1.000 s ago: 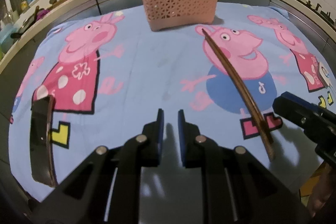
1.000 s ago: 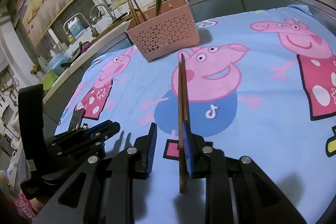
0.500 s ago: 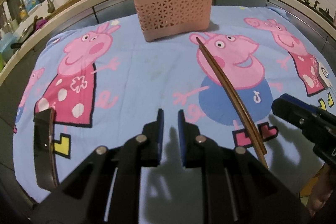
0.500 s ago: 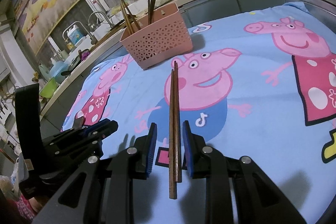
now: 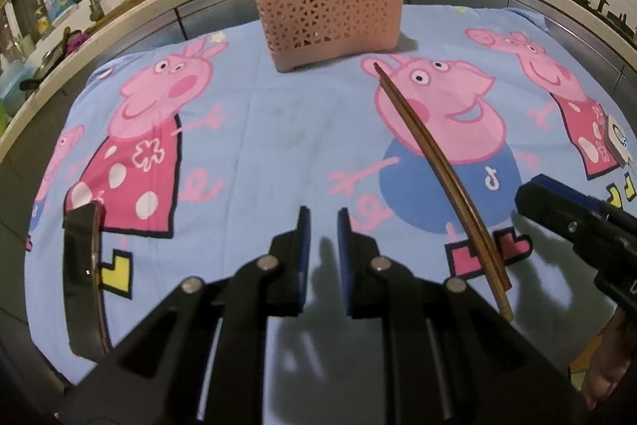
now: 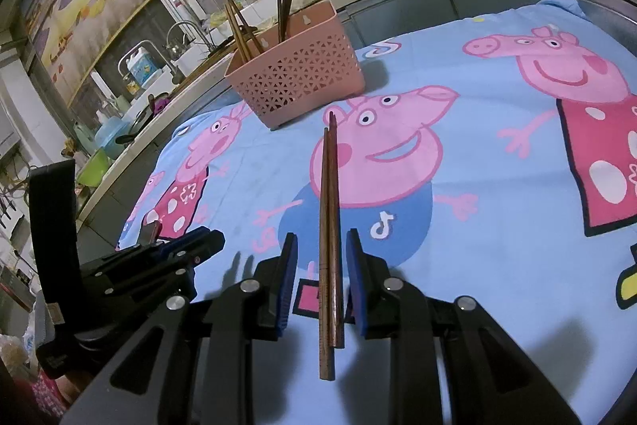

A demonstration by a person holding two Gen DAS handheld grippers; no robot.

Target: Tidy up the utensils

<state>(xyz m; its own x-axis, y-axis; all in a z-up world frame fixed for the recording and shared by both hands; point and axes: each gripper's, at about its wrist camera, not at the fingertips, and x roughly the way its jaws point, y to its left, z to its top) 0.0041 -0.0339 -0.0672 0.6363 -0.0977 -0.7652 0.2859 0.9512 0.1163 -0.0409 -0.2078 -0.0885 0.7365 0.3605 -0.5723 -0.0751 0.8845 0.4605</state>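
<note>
Pads on your left gripper [image 5: 321, 226] stand a narrow gap apart in the left wrist view, with nothing between them. They hover over the pale blue cartoon-pig cloth [image 5: 258, 130]. A pair of dark brown wooden chopsticks [image 5: 434, 166] stretches to the right, tips toward the pink perforated plastic basket [image 5: 330, 14], which stands upright at the far edge holding more chopsticks. Your right gripper [image 5: 535, 200] sits near the pair's near end.

Right wrist view: your right gripper [image 6: 320, 265] straddles the chopsticks [image 6: 329, 210]. Both pads are clear of the wood, not gripping. Your left gripper [image 6: 199, 239] is at lower left.
</note>
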